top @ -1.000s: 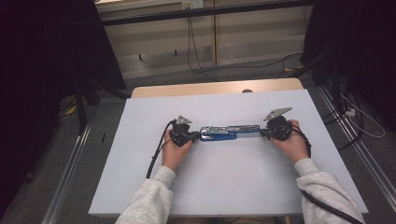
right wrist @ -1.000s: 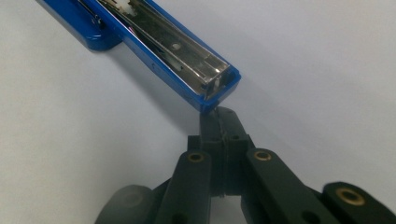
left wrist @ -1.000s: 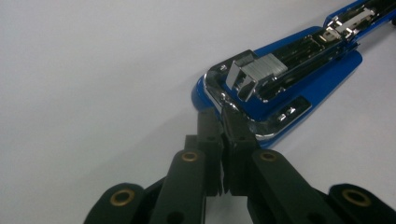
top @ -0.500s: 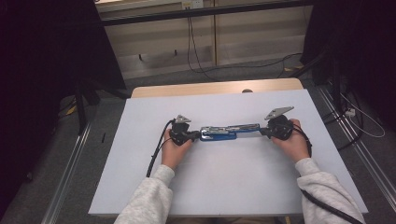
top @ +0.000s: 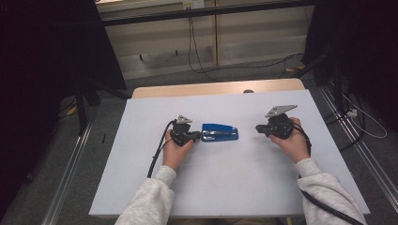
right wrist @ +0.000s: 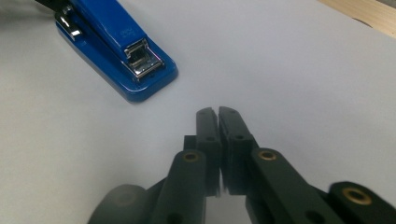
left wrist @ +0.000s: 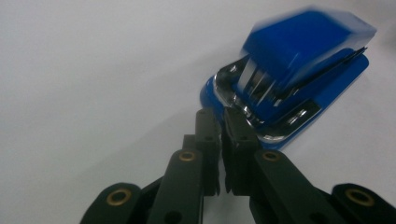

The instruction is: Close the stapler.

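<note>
R gripper has backed off to 3 o'clock of the blue stapler, fingers just easing, nothing between; L gripper closed at stapler's rear.

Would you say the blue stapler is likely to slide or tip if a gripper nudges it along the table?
The blue stapler probably slides rather than tips: it lies low on a flat base. Its glossy plastic may slip between pads. The hinged top could flex open if lifted by one end.

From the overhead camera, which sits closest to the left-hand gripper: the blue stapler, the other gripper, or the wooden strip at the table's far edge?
From the left gripper:
1. Blue stapler, right beside its tips.
2. Right gripper, across the stapler.
3. Wooden strip, along the far edge.
</note>
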Demonstrator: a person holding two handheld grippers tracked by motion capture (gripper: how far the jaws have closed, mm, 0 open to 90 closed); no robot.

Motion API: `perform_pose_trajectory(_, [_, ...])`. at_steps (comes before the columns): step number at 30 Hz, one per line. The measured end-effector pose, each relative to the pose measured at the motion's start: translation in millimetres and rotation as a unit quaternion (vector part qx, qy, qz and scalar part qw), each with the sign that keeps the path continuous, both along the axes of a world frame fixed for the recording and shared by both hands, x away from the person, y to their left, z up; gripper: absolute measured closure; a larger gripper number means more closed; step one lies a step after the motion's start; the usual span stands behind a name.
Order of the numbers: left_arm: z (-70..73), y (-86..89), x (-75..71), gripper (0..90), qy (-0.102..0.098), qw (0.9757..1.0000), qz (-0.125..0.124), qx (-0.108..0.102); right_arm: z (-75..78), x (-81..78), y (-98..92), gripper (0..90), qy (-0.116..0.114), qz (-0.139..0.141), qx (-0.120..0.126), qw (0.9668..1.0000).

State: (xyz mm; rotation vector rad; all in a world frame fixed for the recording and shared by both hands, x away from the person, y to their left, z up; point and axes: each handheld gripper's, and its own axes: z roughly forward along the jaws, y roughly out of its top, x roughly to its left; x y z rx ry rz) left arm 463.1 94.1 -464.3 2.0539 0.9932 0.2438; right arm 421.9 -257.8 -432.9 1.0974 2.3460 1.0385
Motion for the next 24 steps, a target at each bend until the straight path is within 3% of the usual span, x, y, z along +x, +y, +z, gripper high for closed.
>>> perform_pose_trajectory(5, [1.9, 1.7, -0.7, 77.5, 0.000, 1.0000, 0.002, 0.003, -2.5, -0.8, 2.6, 72.4, 0.004, -0.001, 0.015, 0.9999])
perform_pose_trajectory(9, [5.3, 5.1, -2.5, 61.3, -0.003, 1.0000, 0.009, 0.003, -2.0, -3.3, 3.4, 63.7, 0.005, -0.003, 0.030, 0.9995])
perform_pose_trajectory(11, [8.2, 8.7, -4.5, 58.9, -0.004, 1.0000, 0.000, -0.006, -1.1, -5.6, 3.2, 59.5, 0.006, -0.003, 0.040, 0.9992])
perform_pose_trajectory(15, [13.3, 15.3, -11.8, 41.5, -0.003, 0.9998, 0.001, -0.018, 2.7, -13.9, 2.3, 50.1, 0.010, -0.005, 0.065, 0.9978])
perform_pose_trajectory(21, [23.0, 26.2, -24.1, 31.2, -0.013, 0.9996, -0.016, -0.020, 2.9, -24.4, 4.9, 41.7, 0.018, 0.001, 0.056, 0.9983])
perform_pose_trajectory(24, [26.1, 30.2, -30.3, 27.0, -0.018, 0.9994, -0.028, -0.011, 2.5, -30.9, 5.5, 36.9, 0.021, 0.006, 0.048, 0.9986])
